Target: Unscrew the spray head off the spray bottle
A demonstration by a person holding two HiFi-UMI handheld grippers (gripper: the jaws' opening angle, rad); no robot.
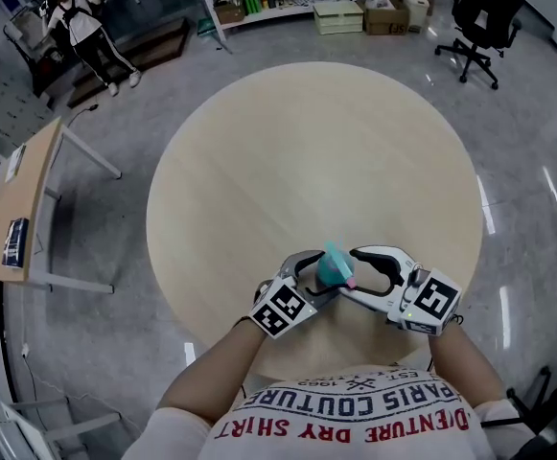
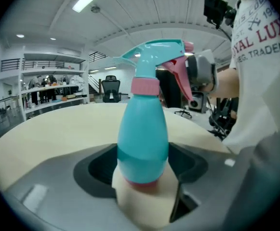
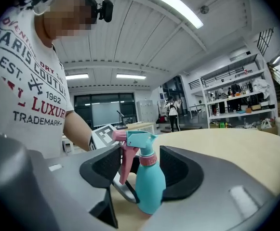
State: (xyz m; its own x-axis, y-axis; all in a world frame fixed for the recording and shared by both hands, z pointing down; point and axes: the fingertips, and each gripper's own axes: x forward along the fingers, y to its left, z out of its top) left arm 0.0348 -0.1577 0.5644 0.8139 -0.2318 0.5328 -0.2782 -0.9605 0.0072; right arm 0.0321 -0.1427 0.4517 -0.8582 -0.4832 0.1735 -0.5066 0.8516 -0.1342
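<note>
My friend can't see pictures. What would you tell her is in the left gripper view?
A teal spray bottle with a pink collar and trigger stands upright between the left tongs, with a round pale table behind it. The right tongs sit by its spray head, beside a person in a white printed shirt.

My head camera looks steeply down from above onto my left tongs and right tongs, which meet over the near edge of the round table. Each tongs' camera sits low behind its own jaws and looks along them. The two face each other at close range. All three views share the spray bottle between the jaws.
</note>
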